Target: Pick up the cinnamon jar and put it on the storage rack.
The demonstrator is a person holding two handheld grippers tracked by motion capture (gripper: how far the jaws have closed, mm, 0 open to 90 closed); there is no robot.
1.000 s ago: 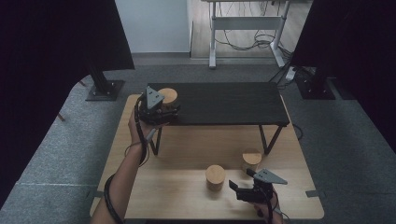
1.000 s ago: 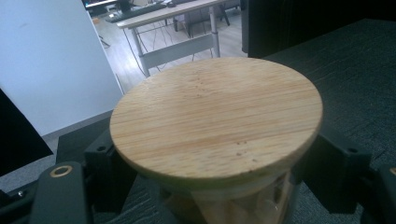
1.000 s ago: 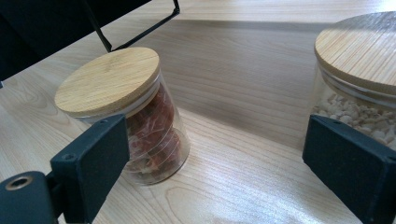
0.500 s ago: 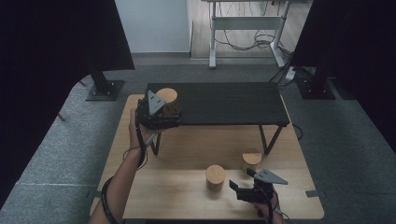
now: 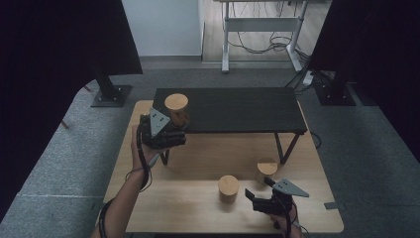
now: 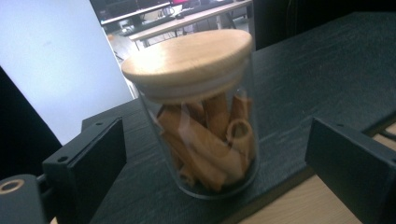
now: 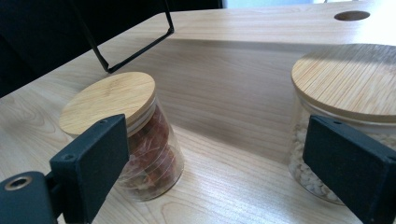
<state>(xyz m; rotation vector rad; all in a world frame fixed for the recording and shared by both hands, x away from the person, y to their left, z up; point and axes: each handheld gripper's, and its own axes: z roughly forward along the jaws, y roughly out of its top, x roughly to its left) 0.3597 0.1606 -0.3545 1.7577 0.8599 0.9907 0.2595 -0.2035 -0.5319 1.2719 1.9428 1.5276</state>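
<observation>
Where the high view looks down, the left gripper sits just beside a glass jar with a round wooden lid standing at the near left corner of the low black shelf, while the right gripper rests over the light wooden bench near two more lidded jars.

In the left gripper view, its fingers are spread on either side of that jar, apart from the glass, probably so that the jar stands free.

In the right gripper view, spread fingers frame a jar of reddish pieces and a jar of pale grains, gripping neither.
</observation>
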